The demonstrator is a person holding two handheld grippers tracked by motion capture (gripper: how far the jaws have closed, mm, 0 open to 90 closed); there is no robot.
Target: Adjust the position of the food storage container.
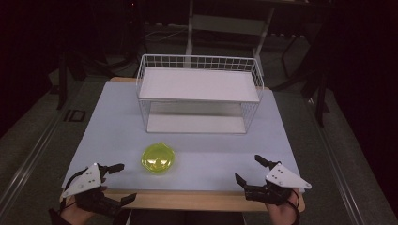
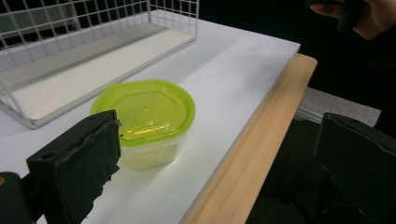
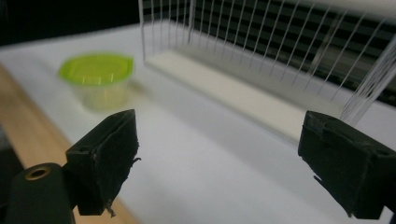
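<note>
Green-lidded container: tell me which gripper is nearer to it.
Left. The left gripper sits open just left of the green-lidded container, near the table's front edge. The right gripper is open too, farther off to its right.

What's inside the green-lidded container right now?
The container sits closed on the table, its green lid on. Through the clear wall only a yellowish tint shows; no contents can be made out. The lid covers the view from above.

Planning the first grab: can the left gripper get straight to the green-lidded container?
Probably yes. The left gripper is open near the table's front edge, and bare table lies between it and the green-lidded container. The wire rack stands behind.
</note>
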